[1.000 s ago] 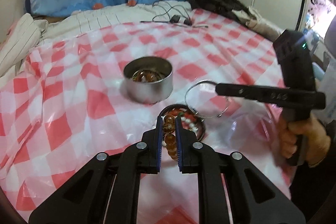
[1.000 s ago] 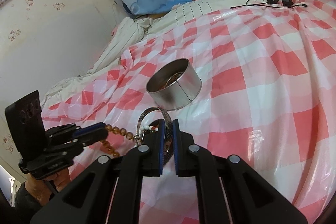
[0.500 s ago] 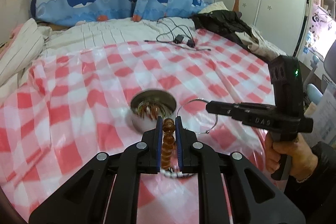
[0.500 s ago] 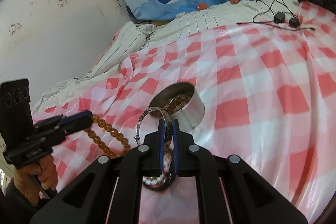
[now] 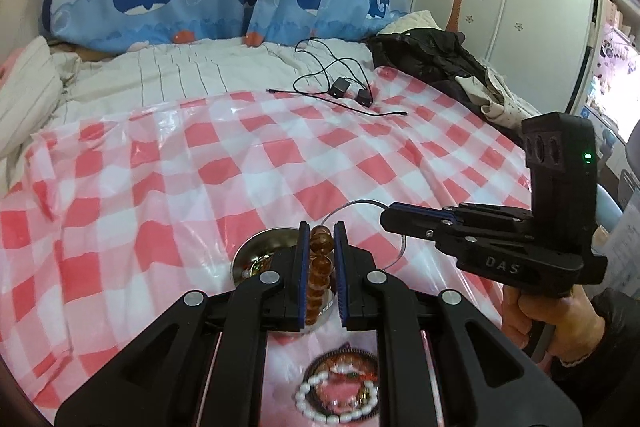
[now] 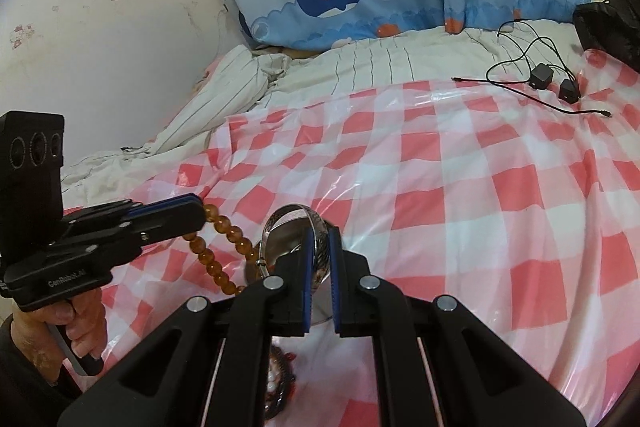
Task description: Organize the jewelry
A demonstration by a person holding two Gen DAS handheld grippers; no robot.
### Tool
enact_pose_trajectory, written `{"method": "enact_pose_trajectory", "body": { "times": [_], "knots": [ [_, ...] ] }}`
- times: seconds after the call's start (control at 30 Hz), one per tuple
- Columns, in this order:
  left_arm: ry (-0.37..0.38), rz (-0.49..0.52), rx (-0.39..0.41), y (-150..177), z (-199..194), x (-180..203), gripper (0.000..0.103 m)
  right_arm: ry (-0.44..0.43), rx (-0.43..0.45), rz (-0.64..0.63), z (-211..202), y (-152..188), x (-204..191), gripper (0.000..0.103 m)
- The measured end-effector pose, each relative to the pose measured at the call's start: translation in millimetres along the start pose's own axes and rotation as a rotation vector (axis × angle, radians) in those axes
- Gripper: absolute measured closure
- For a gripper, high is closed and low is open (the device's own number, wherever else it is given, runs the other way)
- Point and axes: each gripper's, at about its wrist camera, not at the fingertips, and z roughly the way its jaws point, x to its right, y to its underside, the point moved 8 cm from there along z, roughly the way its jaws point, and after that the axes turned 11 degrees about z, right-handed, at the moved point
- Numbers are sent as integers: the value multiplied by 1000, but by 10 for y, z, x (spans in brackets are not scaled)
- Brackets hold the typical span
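Note:
My left gripper [image 5: 320, 233] is shut on an amber bead bracelet [image 5: 319, 267] and holds it above the round metal tin [image 5: 256, 255], which lies mostly hidden behind my fingers. In the right wrist view the bracelet [image 6: 218, 247] hangs from the left gripper [image 6: 200, 213]. My right gripper [image 6: 320, 239] is shut on a silver bangle [image 6: 294, 223], held over the tin. The bangle [image 5: 360, 205] and right gripper [image 5: 386, 219] show in the left wrist view, just right of the tin. A dark lid with a white bead bracelet [image 5: 340, 393] lies on the cloth below.
A red and white checked plastic cloth [image 5: 280, 155] covers the bed. Black cables and chargers [image 5: 344, 93] lie at its far edge. A dark jacket [image 5: 432, 55] is piled at the back right. Striped bedding [image 6: 340, 67] lies behind.
Both grippers have lifted their jewelry up from the lid and moved over the tin. The amber bracelet and the bangle now hang clear of the cloth.

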Motion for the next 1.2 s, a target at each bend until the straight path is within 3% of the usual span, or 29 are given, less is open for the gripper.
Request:
{"method": "enact_pose_trajectory", "body": {
  "times": [0.2,0.37,0.4,0.43,0.47,0.6,0.67,0.77,0.83,1.0,1.2],
  "knots": [
    [-87,-87,-161,358,489,-408,92,15,-46,-46,281,12,-90,95],
    [-124,-106,-126,488,176,-533,73,23,-112,-83,553,117,-204,94],
    [-129,-104,-125,519,126,-536,73,46,-120,-97,605,144,-209,91],
    [-138,-100,-126,556,73,-529,72,66,-113,-105,625,159,-200,76],
    [-156,-91,-129,612,3,-504,70,71,-105,-106,607,167,-194,72],
    [-195,-67,-146,820,-173,-326,62,79,-56,-86,315,181,-161,71],
    [-227,-54,-154,944,-273,-165,48,75,-32,-57,97,259,-131,69],
    [-274,-63,-146,1113,-432,57,25,96,-11,-12,-223,563,-34,51],
    [-305,-73,-144,1224,-518,174,18,130,-27,30,-369,862,93,43],
    [-345,-120,-143,1506,-669,364,12,235,-49,46,-504,1259,273,43],
    [-429,-176,-149,1783,-670,257,8,306,-58,42,-464,1444,360,32]
  ]
}}
